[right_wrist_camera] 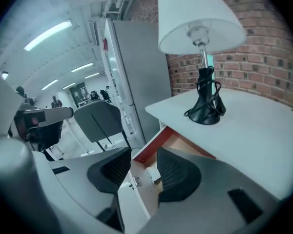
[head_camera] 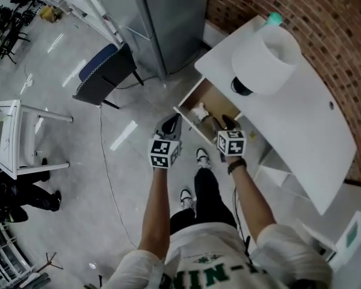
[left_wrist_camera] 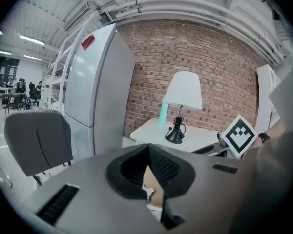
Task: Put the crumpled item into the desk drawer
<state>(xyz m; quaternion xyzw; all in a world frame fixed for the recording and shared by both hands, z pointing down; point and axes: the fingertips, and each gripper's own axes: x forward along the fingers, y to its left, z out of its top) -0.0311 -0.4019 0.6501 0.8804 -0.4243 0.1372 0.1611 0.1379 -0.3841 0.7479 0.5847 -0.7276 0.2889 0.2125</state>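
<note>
Head view: crumpled item (head_camera: 199, 111) is sitting inside the open drawer (head_camera: 215, 100), on the wooden bottom, close to the front panel. So the placing part reads as done from here. Your right gripper (head_camera: 226, 121) hangs over the drawer's front edge, near the item. Right gripper view shows its jaws spread wide with the pads on nothing. The drawer's white front panel and a bit of the item (right_wrist_camera: 153, 172) show through the gap, and neither touches a pad. Your left gripper (head_camera: 173, 120) is just outside the drawer's front corner, near the item but apart from it. Left gripper view has its jaws pressed together at the tips with nothing pinched. Only a sliver of drawer wood and something white show below where they meet. Surface (head_camera: 301, 119) above the drawer carries the lamp (head_camera: 266, 53), and nothing there matters for this job. What's left, as I judge it: back the right gripper clear without snagging the item. Pushing the front panel in to shut the drawer is optional, since the task line doesn't ask for it. One check: the item looks fully below the drawer rim in head view, but it's small there, so I can't be sure no part hangs over the edge.
</note>
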